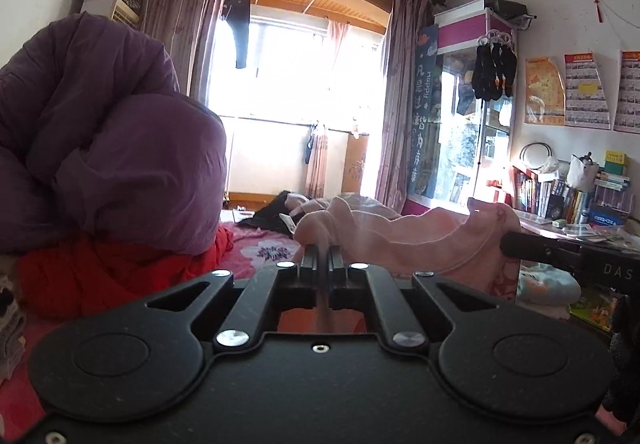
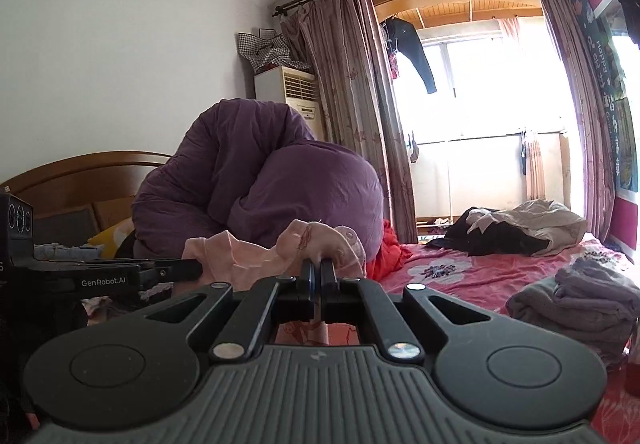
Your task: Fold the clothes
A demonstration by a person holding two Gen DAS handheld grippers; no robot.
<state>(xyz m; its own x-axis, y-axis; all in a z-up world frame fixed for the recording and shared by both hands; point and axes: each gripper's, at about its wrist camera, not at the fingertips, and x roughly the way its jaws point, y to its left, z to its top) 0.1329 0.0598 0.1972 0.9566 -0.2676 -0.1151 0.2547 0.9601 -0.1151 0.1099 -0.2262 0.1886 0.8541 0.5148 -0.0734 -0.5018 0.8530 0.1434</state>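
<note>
Left hand-held gripper (image 1: 320,250) pinches one edge of the pink garment (image 1: 404,240), right hand-held gripper (image 2: 317,264) pinches the other; I hold it bunched in the air above the bed (image 2: 460,264). No fold made on it yet. Folded purple pile (image 2: 576,296) sits done; dark heap (image 2: 500,232) left.

Garment (image 1: 420,240) strung between left tool (image 1: 320,250) and right tool (image 2: 316,268); quilt (image 2: 256,180) behind, on bed (image 2: 460,268).
</note>
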